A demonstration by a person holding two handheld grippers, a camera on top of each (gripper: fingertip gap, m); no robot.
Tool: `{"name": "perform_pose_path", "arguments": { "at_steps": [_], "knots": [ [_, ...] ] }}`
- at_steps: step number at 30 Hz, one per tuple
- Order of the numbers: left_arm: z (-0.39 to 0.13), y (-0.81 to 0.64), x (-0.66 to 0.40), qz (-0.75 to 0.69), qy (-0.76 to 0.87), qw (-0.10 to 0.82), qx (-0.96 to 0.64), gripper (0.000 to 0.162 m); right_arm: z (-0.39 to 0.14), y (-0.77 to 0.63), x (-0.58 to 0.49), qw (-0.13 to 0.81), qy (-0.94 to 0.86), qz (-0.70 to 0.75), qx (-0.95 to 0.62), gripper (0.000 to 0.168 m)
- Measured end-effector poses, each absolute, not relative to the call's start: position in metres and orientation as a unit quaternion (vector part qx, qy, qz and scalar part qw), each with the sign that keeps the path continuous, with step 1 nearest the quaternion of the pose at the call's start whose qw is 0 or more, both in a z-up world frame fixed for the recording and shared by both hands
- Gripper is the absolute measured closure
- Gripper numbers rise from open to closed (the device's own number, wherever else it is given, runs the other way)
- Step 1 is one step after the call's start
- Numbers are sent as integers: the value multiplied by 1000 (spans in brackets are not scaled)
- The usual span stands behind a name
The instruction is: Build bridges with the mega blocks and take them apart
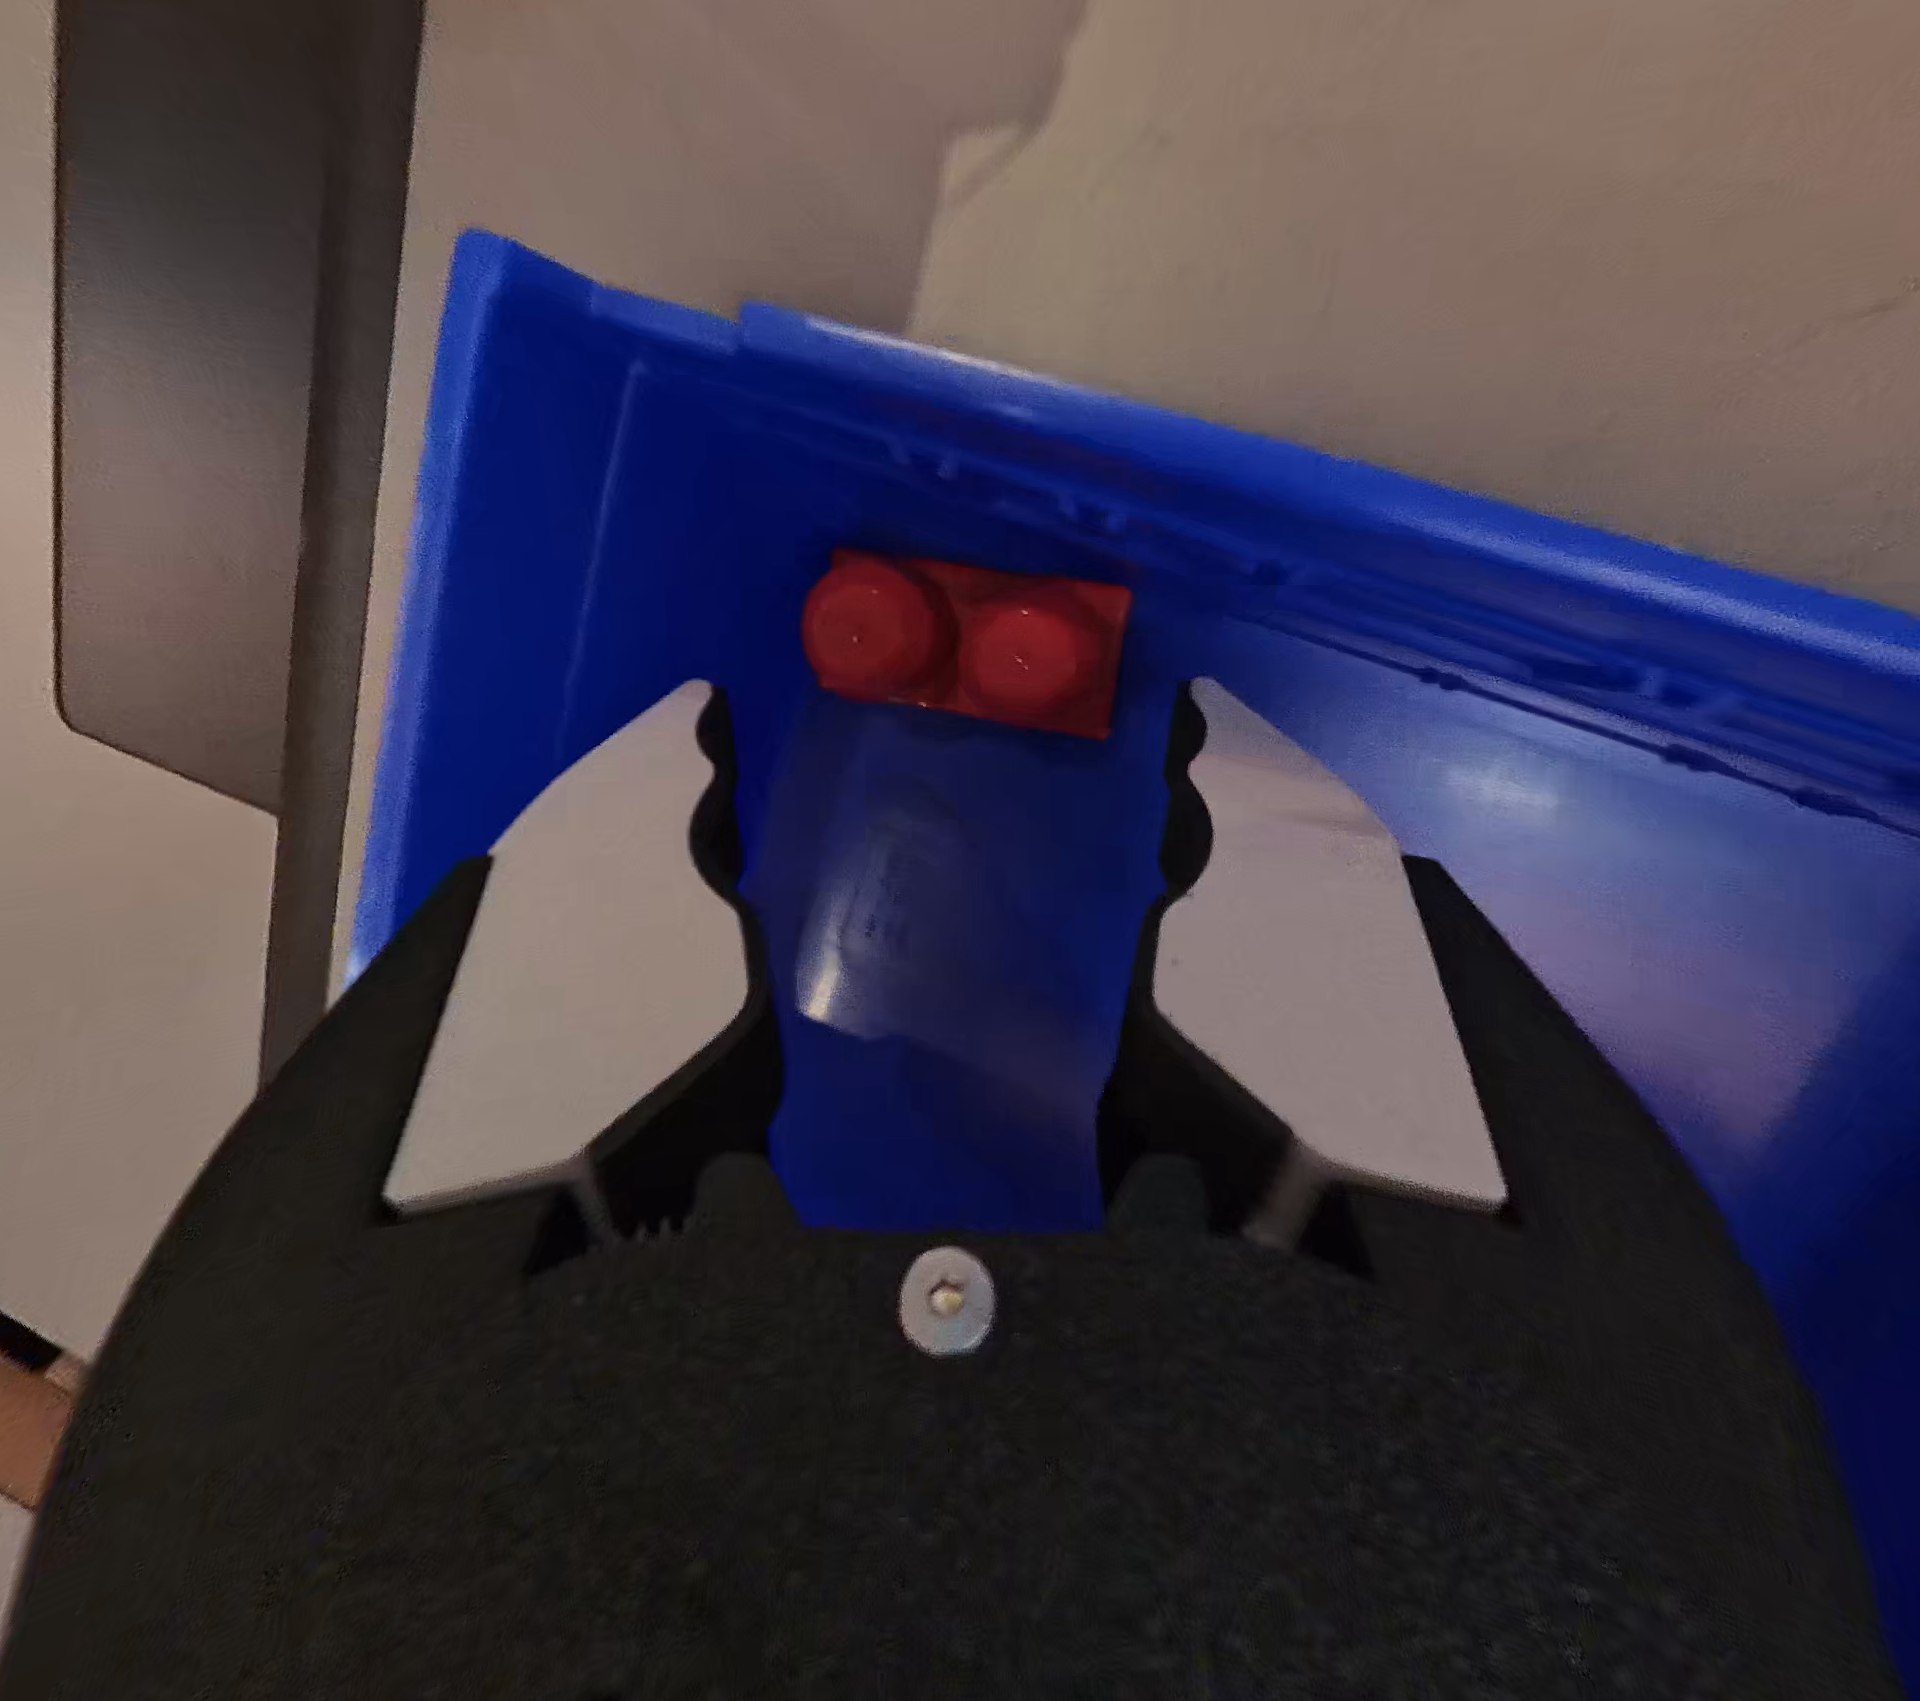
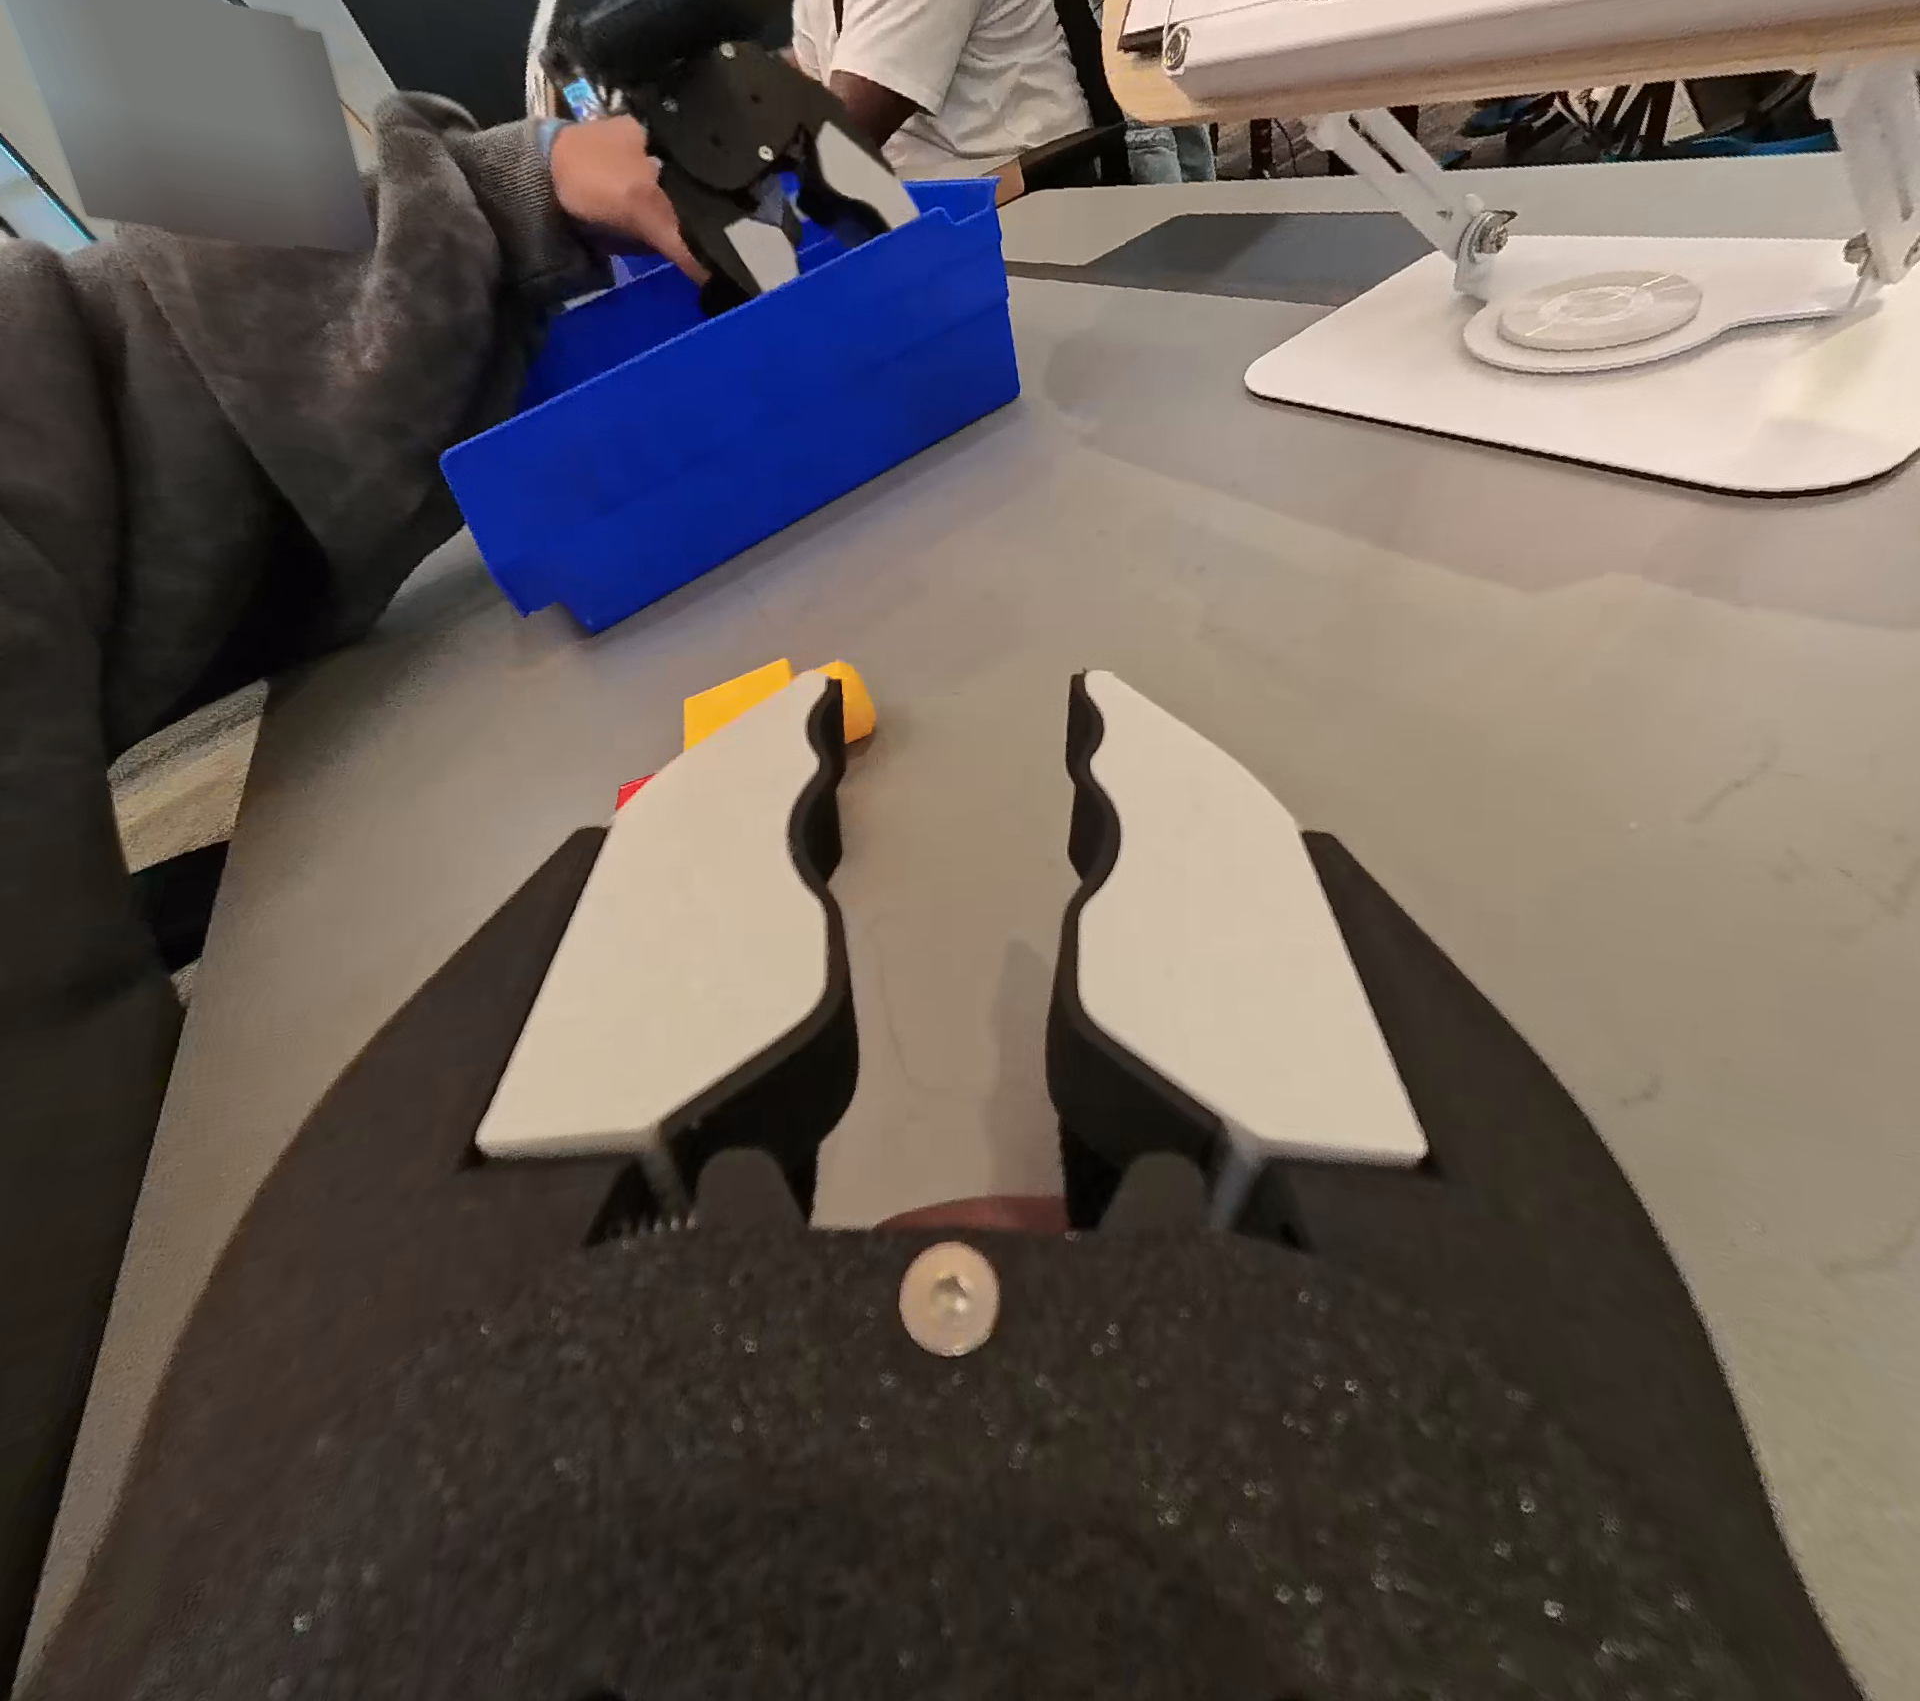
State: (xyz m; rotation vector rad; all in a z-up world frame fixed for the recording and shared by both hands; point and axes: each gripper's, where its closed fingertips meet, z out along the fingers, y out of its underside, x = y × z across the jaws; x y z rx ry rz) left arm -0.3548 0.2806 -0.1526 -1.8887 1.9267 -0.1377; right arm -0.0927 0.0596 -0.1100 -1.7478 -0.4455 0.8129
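Partly hidden: one yellow plastic block and a red sliver, both behind the right gripper finger, centre left. Surface: grey matte worktop; people stand behind it. One blue plastic bin, upper left in the right wrist view, holds one red two-stud block. Left gripper is spread wide inside the bin, empty; right gripper is moderately parted, empty. One white tilted stand, upper right.

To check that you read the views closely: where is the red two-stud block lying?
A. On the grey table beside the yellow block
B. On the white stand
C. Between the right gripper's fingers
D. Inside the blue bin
D: the left wrist view shows the red two-stud block on the floor of the blue bin, ahead of the open left gripper.
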Motion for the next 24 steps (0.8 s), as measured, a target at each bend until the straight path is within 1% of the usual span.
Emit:
{"name": "perform_pose_path", "arguments": {
  "at_steps": [4,5,6,8,11,15,18,21,24],
  "knots": [
    [-174,281,-350,-44,712,164,-682,84,-111,57,-96,542,-194,350,-739,127],
    [-182,282,-351,-33,715,152,-682,89,-111,56,-97,541,-196,350,-739,127],
    [-186,282,-353,-25,716,147,-682,90,-111,56,-98,541,-199,349,-739,127],
    [-184,279,-358,-20,716,132,-685,90,-111,54,-100,541,-203,349,-738,127],
    [-163,272,-369,-11,707,135,-694,90,-111,53,-102,544,-210,342,-737,128],
    [-102,256,-371,-9,693,174,-700,90,-110,53,-102,549,-214,335,-735,128],
    [-62,228,-341,-39,689,209,-692,90,-106,52,-101,559,-214,329,-730,128],
    [-56,203,-298,-27,688,223,-690,90,-101,52,-98,573,-213,318,-724,128],
    [-76,172,-241,-42,680,210,-701,90,-103,56,-90,582,-204,290,-732,125]
  ]
}}
